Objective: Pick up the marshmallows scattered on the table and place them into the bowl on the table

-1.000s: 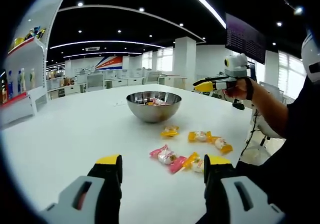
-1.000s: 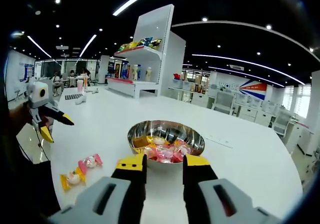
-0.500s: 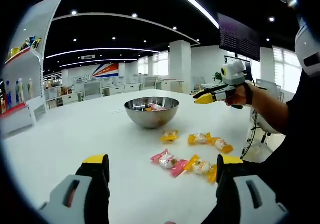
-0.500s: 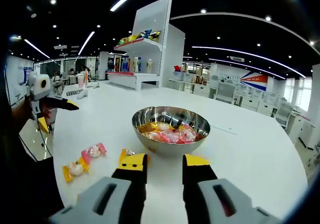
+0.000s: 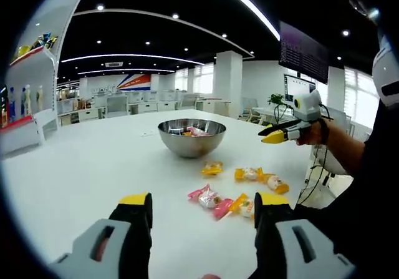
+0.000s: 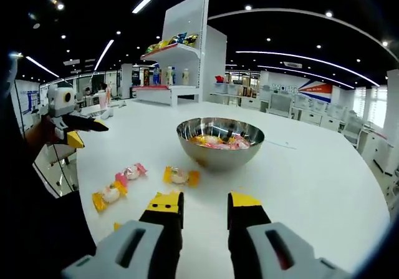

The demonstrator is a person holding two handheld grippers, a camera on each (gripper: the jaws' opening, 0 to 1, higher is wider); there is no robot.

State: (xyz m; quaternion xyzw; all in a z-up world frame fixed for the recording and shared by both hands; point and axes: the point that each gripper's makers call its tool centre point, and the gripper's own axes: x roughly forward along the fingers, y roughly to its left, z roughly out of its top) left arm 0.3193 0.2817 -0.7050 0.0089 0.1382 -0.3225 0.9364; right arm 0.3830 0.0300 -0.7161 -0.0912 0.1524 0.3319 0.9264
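In the left gripper view, the left gripper (image 5: 202,207) was held with yellow-tipped jaws wide apart and empty at lower centre. Five wrapped marshmallows (image 5: 206,196) were counted on the white table (image 5: 75,166), just beyond. The right gripper (image 6: 204,205) stood slightly parted, empty. The round steel bowl (image 6: 220,143), candy-filled, sat mid-frame.

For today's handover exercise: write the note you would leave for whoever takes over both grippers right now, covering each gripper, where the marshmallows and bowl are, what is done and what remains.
Left gripper: open, empty, low over the table, near the pink marshmallow.
Right gripper: open, empty, facing the bowl.
Done: the bowl already holds several wrapped marshmallows.
Left: wrapped marshmallows on the table in front of the bowl, one yellow marshmallow nearest the bowl, the others in a loose cluster nearer the table's edge. Pick each up and drop it in.
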